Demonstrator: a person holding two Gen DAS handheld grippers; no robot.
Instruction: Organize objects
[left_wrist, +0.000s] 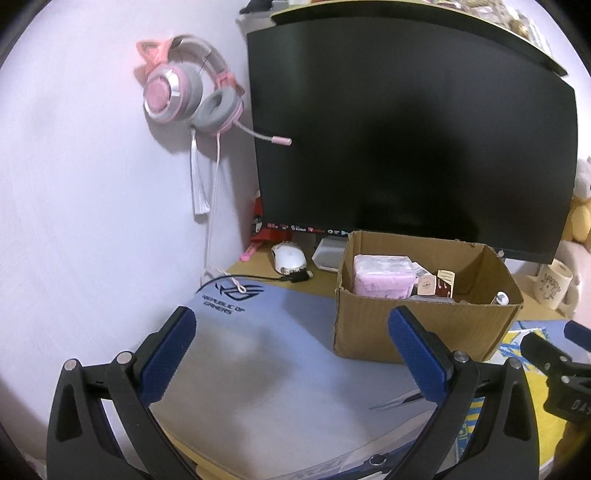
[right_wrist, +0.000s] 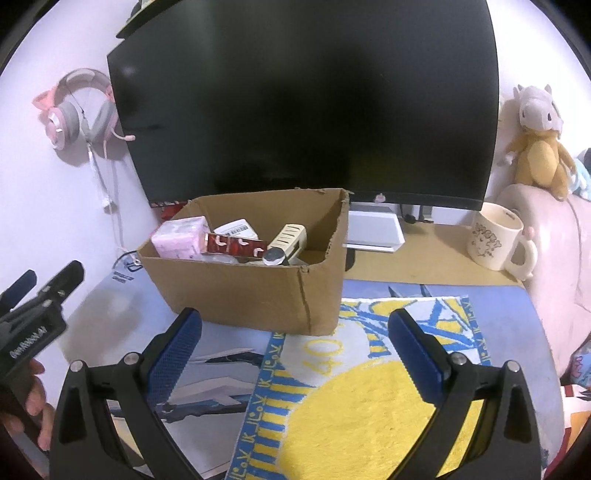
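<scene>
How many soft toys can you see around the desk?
1 clearly: a yellow soft toy with a grey head, sitting on the pink cushion right of the monitor. More may hide past the edge.

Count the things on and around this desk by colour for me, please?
Pink: 2, cat-ear headset on the wall, wrapped pack in the cardboard box
White: 2, computer mouse, cartoon mug
Yellow: 2, plush toy, woven towel
Total: 6

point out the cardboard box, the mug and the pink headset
cardboard box (right_wrist: 240, 291), right wrist view, on its front wall
mug (right_wrist: 491, 240), right wrist view, on its printed side
pink headset (left_wrist: 177, 92), left wrist view, on the outer ear cup
</scene>
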